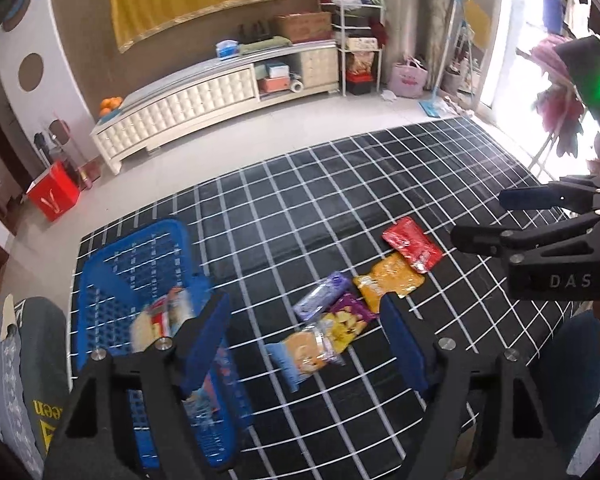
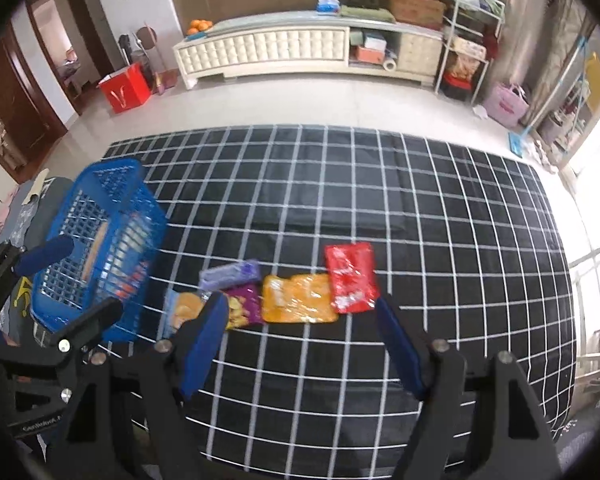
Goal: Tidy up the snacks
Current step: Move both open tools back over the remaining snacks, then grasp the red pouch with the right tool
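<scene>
- We see a blue basket [image 2: 100, 248] at the left of the frame on the black checked tabletop [image 2: 420, 208], with snack packs inside.
- Our left tongs [image 1: 306, 332] are spread wide, holding nothing.
- Five snack packs lie mid-frame: blue pack [image 2: 180, 312], purple pack [image 2: 232, 272], dark purple pack [image 2: 244, 308], orange pack [image 2: 298, 298], red pack [image 2: 350, 276].
- Our right tongs [image 2: 300, 336] are spread wide too, empty.

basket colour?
Blue, a perforated plastic basket; clearest in the right wrist view.
</scene>
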Demonstrator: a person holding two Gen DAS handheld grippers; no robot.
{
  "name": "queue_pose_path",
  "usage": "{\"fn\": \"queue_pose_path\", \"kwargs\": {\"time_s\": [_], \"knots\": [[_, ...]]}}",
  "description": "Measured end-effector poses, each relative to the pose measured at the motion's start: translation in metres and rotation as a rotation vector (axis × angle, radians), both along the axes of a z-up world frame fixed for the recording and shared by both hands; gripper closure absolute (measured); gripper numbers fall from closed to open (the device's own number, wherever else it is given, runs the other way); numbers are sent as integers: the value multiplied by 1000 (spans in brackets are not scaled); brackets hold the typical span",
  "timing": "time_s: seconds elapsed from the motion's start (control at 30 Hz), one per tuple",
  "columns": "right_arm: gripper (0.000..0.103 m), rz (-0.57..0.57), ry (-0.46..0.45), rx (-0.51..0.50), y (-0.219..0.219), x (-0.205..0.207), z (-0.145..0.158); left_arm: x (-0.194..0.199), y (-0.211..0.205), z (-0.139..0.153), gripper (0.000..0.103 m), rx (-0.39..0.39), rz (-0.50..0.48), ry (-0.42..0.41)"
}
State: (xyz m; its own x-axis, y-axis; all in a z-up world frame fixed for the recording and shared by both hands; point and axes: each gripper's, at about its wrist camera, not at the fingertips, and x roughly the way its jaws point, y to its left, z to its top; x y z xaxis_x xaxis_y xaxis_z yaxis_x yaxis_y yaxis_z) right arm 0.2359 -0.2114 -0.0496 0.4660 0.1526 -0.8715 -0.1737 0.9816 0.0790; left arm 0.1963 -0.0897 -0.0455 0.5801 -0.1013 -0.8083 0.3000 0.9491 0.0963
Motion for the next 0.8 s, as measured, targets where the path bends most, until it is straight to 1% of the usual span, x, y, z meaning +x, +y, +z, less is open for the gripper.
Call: {"fn": "queue_pose_path", "kwargs": {"time_s": [0.1,0.23,0.37,0.5,0.6,0.8], "knots": [[24,-12,19,-5,-16,5,-13,7,-17,-12,28,-4,-8,31],[18,-18,50,-4,-33,12,-35,15,-36,-31,28,10,-13,65],[16,-19,73,-11,-40,25,-59,22,-46,-50,28,33,-7,96],[16,-19,131,10,-43,42,-87,30,-50,-73,28,59,1,133],[16,-10,156,16,-40,52,-101,40,-50,-88,28,74,14,159],[16,-8,200,8,-38,74,-126,59,-45,-110,28,56,42,205]]}}
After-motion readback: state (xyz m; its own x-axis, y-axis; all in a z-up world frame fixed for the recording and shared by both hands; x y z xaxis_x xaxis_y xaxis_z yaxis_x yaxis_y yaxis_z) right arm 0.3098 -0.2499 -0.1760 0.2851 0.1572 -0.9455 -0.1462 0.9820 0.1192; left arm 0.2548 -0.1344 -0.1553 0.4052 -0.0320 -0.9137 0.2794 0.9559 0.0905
